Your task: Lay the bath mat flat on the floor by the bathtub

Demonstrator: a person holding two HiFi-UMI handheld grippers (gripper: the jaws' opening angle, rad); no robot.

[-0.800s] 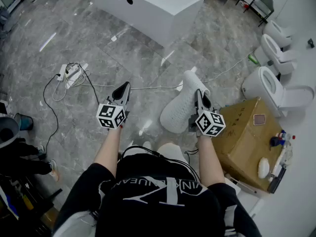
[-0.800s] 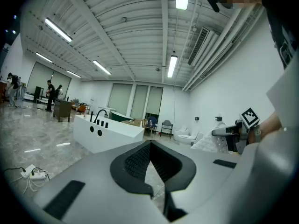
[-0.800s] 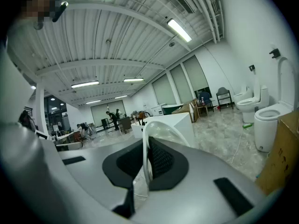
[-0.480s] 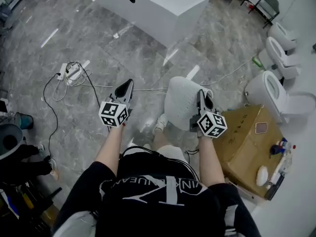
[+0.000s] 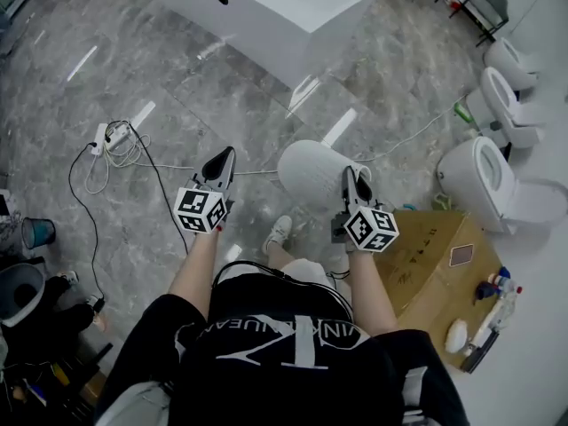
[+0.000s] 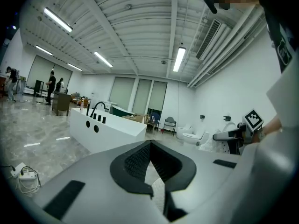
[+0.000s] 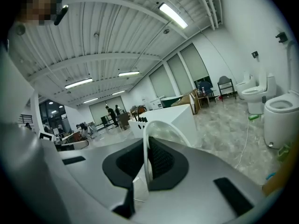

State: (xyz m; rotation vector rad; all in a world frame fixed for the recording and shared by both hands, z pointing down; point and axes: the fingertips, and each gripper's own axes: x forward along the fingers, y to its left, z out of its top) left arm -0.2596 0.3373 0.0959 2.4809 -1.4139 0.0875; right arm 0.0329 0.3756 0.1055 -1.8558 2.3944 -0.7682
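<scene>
The white bath mat (image 5: pixel 312 169) hangs bunched in the air over the grey floor, and my right gripper (image 5: pixel 353 181) is shut on its edge. In the right gripper view the mat's edge (image 7: pixel 159 122) curls up out of the closed jaws of that gripper (image 7: pixel 148 146). My left gripper (image 5: pixel 219 161) is held level beside it, to the left, shut with nothing in it; its jaws (image 6: pixel 149 146) meet at the tips. The white bathtub (image 5: pixel 266 11) stands ahead across the floor, also seen from the left gripper (image 6: pixel 110 129).
A cardboard box (image 5: pixel 435 256) with small items on it stands close at my right. Toilets (image 5: pixel 484 162) line the right wall. A power strip with cables (image 5: pixel 111 136) lies on the floor at left, and a white cable runs across ahead. People stand far back (image 6: pixel 51 85).
The mat, which hung long toward the lower left of the right gripper, has swung up and forward into a rounded bunch. Both grippers stay side by side as the view moves forward.
</scene>
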